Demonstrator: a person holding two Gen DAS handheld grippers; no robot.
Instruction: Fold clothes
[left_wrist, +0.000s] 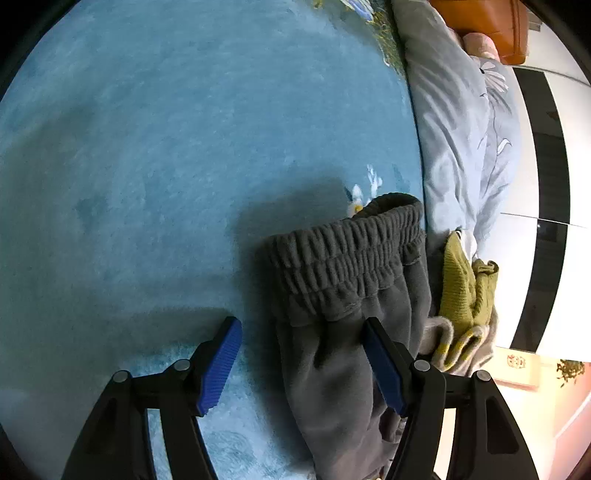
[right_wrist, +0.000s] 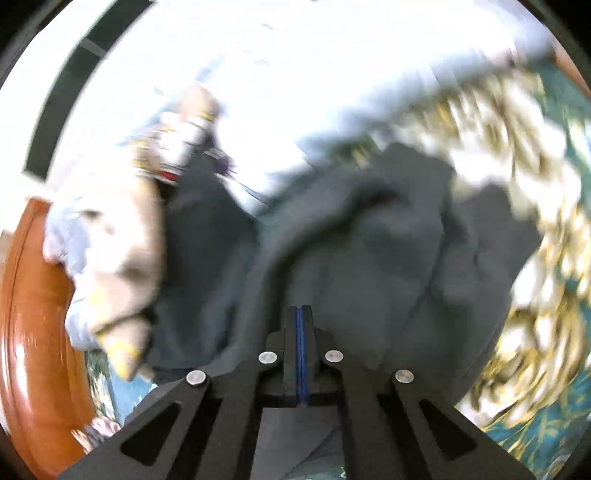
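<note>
Grey sweatpants (left_wrist: 343, 280) lie on a teal blanket (left_wrist: 166, 147), their ribbed elastic waistband facing away from me. My left gripper (left_wrist: 301, 325) stands open over the pants' left edge. Its right pad rests against the grey cloth, while the left pad hangs clear above the blanket. The right wrist view is blurred by motion. There my right gripper (right_wrist: 300, 312) is shut, blue pads pressed together with no cloth showing between them, above a crumpled dark grey garment (right_wrist: 369, 240).
A yellow-green knit garment (left_wrist: 461, 288) and a pale blue floral quilt (left_wrist: 461, 129) lie right of the pants. A beige garment (right_wrist: 122, 251) sits left of the dark one, next to a brown wooden frame (right_wrist: 29, 314). Gold floral bedding (right_wrist: 535, 258) is on the right.
</note>
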